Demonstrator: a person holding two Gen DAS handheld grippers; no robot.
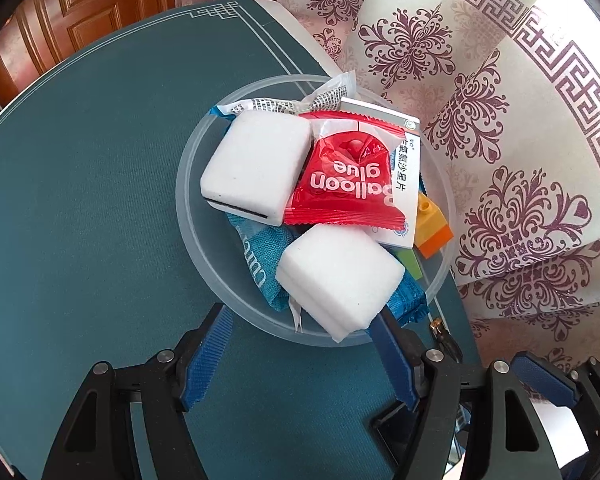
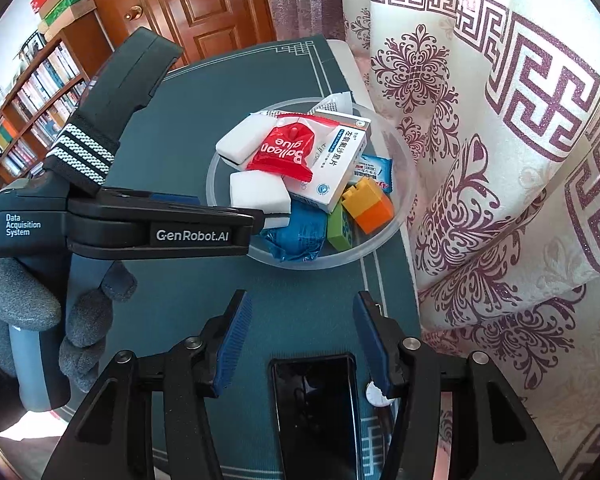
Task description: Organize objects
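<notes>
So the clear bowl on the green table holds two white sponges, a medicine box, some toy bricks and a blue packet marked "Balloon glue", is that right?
Nearly. The packet marked "Balloon glue" is red, not blue, as the left wrist view shows plainly. The rest holds: the clear bowl on the green table has two white sponges, a medicine box and toy bricks.

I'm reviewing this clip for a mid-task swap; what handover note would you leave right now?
Left gripper: open, empty, at the clear bowl's near rim.
Right gripper: open, empty, above the black phone on the table.
Bowl holds two white sponges, a red Balloon glue packet, a medicine box, toy blocks and blue packets.
Done: most items gathered.
Left: probably the phone.
</notes>
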